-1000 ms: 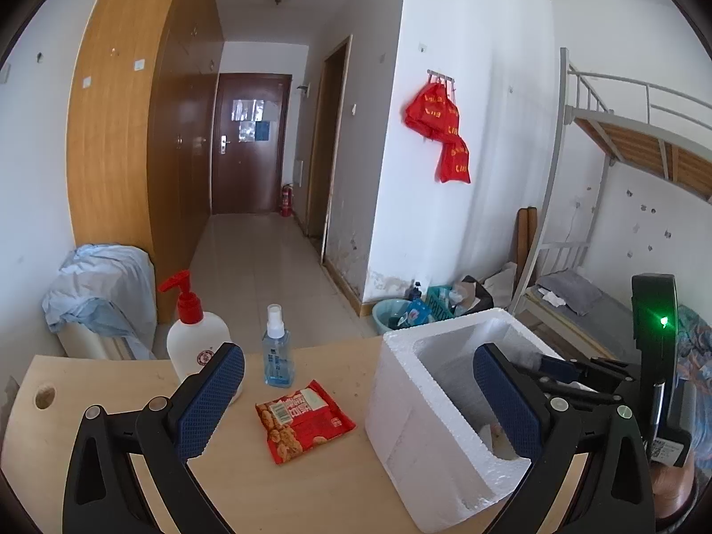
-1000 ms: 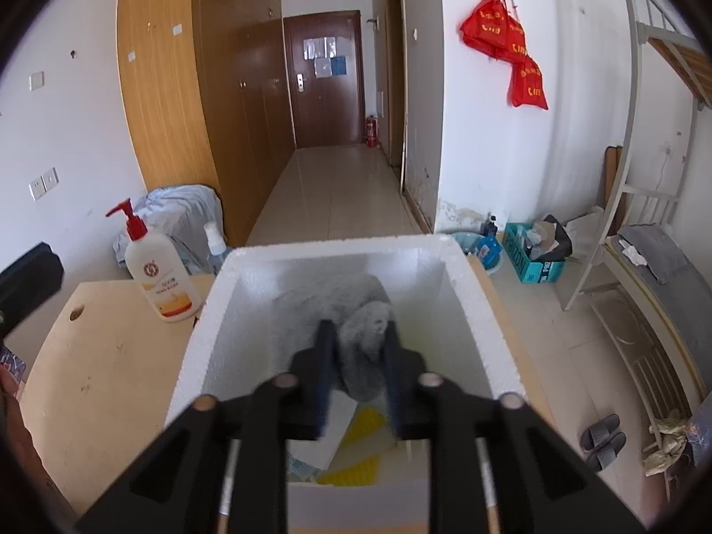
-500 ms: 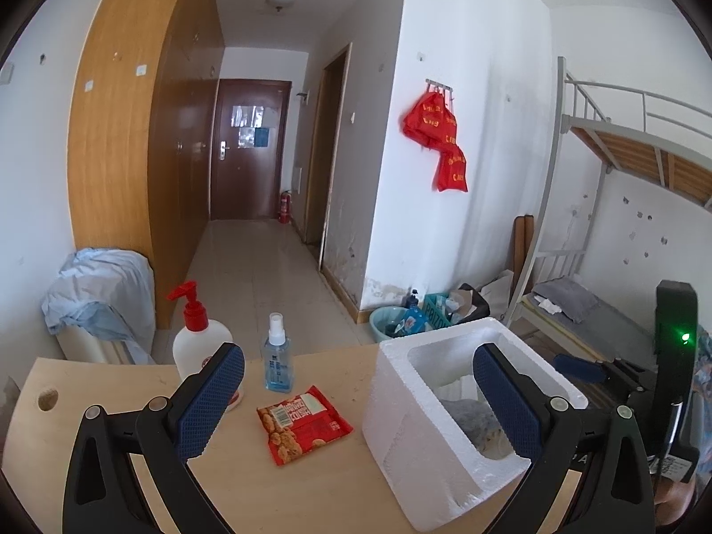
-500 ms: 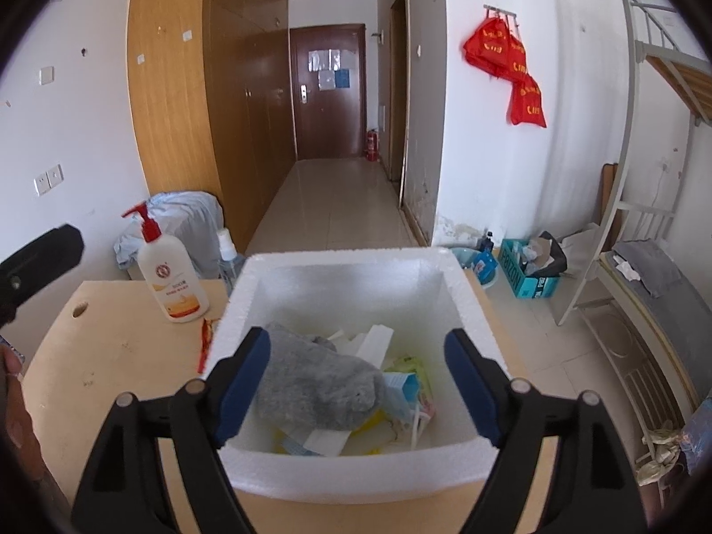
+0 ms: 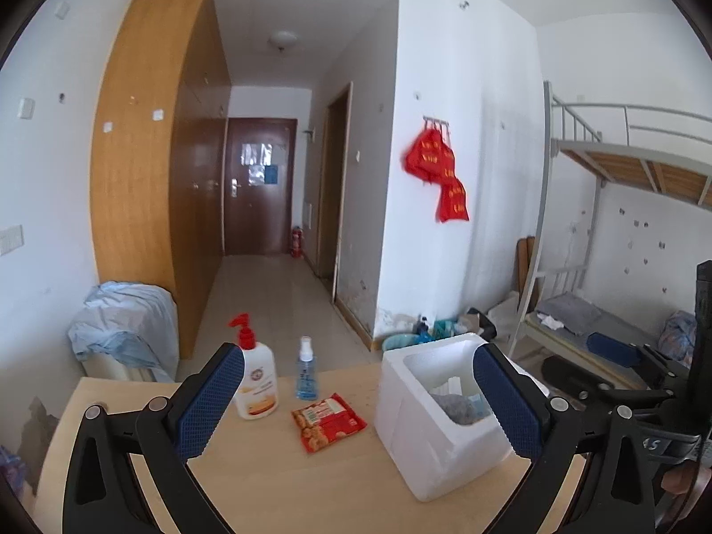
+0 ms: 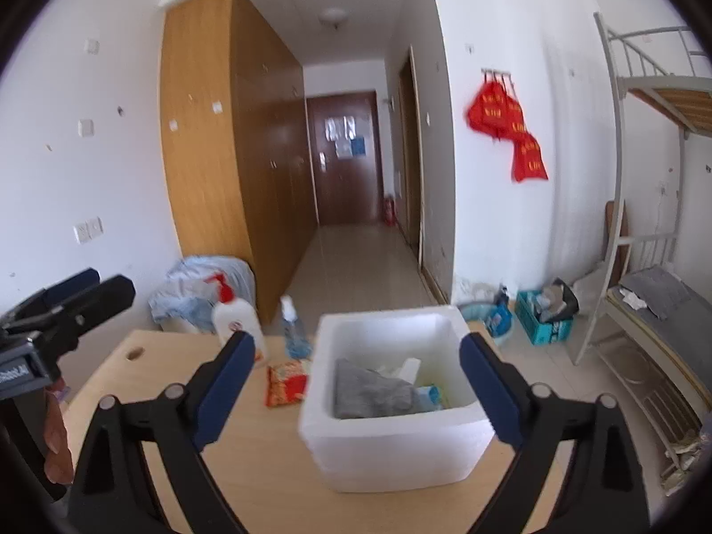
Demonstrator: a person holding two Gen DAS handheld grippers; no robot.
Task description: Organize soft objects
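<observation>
Dormitory room with a pale wooden table (image 5: 338, 489) in the foreground, seen from two handheld grippers. Nearest, the left gripper (image 5: 356, 405) has its blue-padded jaws spread wide with nothing between them. The right gripper (image 6: 356, 394) is empty too, its jaws opening; the white foam box (image 6: 391, 449) shows between them but beyond the pads, untouched. Inside that box lies a grey plush cloth (image 6: 369, 394), slumped against the left wall, among white and blue packets. Left of the box, flat on the table, lies a red crinkly snack packet (image 5: 328, 420), probably the next soft thing to collect. It sits almost straight ahead of the left gripper, slightly below centre, its long axis slanting from near left to far right. From the right gripper it lies off to the left, so the left hand seems better placed. Farther back stand a white pump bottle with a red top (image 5: 254, 382) and a small clear blue spray bottle (image 5: 306, 376), then the hallway.
</observation>
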